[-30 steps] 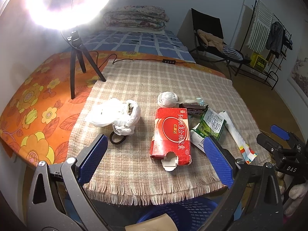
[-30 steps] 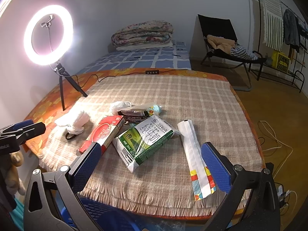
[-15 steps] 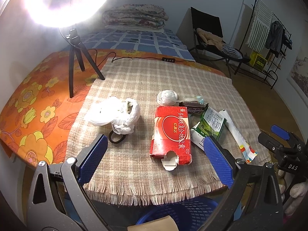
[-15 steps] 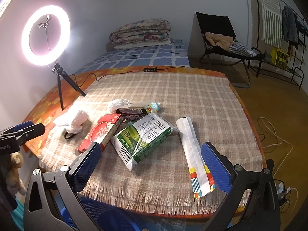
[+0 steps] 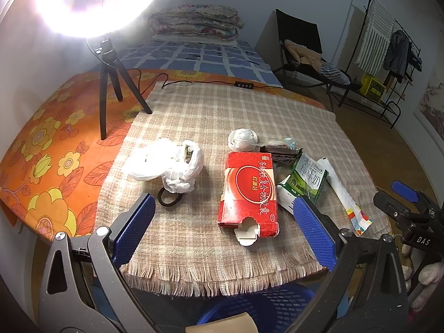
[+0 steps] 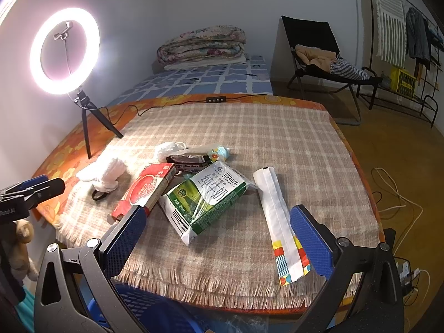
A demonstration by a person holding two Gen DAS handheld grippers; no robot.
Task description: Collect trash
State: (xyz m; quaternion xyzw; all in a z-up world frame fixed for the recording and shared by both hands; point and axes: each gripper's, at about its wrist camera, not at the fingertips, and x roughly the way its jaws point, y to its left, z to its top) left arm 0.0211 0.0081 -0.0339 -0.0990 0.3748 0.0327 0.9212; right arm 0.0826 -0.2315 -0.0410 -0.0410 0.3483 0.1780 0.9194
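Both grippers hang above the near edge of the tabletop, and both are released, with jaws wide apart and nothing between them. The left gripper (image 5: 222, 230) faces the red box (image 5: 249, 191), which lies flat near the near edge, its torn flap toward the fringe of the checked cloth (image 5: 211, 111). The right gripper (image 6: 219, 233) faces the green milk pack (image 6: 205, 199), which rests against the red box, with a long white wrapper (image 6: 280, 222) just beside it toward the right edge. A white plastic bag (image 5: 166, 163) lies toward the left edge, partly over a black ring (image 5: 169, 198). Further in are a small white wad (image 5: 242, 138) and a dark wrapper (image 5: 280, 151). A blue basket (image 5: 266, 308) stands under the near edge.

No trash seems collected yet. The risks I see: the milk pack is glossy and soft, so it may slip from the jaws; pulling it could move the box leaning on it. A low grasp may catch the cloth and drag everything. A drop may miss the basket, which is partly hidden below the edge.
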